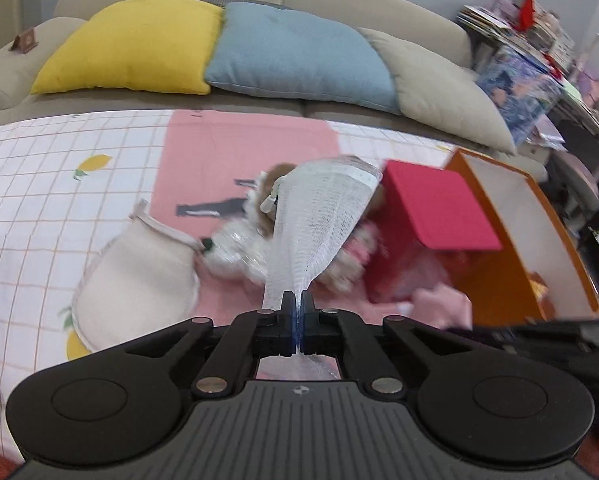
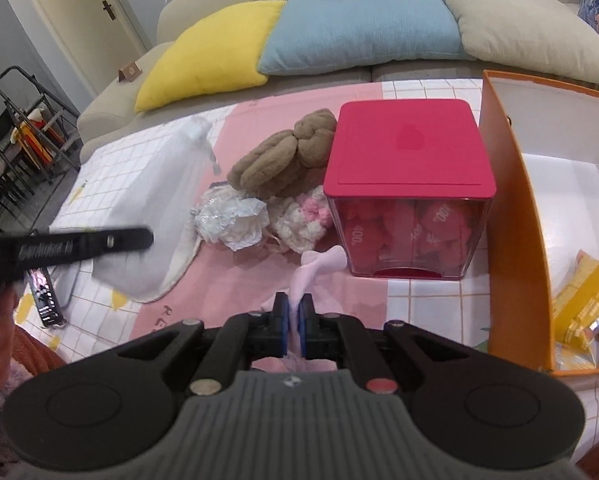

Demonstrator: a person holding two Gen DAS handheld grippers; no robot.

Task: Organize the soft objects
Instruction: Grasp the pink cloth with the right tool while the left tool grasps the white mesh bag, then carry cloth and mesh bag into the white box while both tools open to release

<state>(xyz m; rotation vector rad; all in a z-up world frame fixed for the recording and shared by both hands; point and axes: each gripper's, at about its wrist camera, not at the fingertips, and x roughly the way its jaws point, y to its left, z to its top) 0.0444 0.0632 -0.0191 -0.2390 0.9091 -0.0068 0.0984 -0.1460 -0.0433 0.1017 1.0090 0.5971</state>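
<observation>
Left wrist view: your left tool is clamped on a white mesh bag, see-through netting w/ a white band at its far end, pulled taut up and away from the pads. The bag hides part of the soft pile behind it: a crinkly white wad, smth brown and fluffy, smth pink-and-white, all blurred. Left of the pile lies a cream cloth pouch, rounded, w/ a stitched edge. Right of it stands a red-lidded box, then an orange box, open, white inside. All sit on a white grid cloth w/ lemon prints and a pink panel. Behind: a beige sofa w/ 3 cushions, yellow, blue, beige.

Right wrist view: your right tool is clamped on a pale pink soft cloth, smooth, stretched toward the red-lidded box, a cube w/ clear sides and red pieces inside. Beside the cube, touching each other: 1 brown plush bundle, knotted; 1 crumpled white wad; 1 pink-and-white fluffy piece. At left the other tool's black arm crosses the view w/ the mesh bag hanging blurred over the cream pouch. At right the orange box holds yellow packets; count unclear.
</observation>
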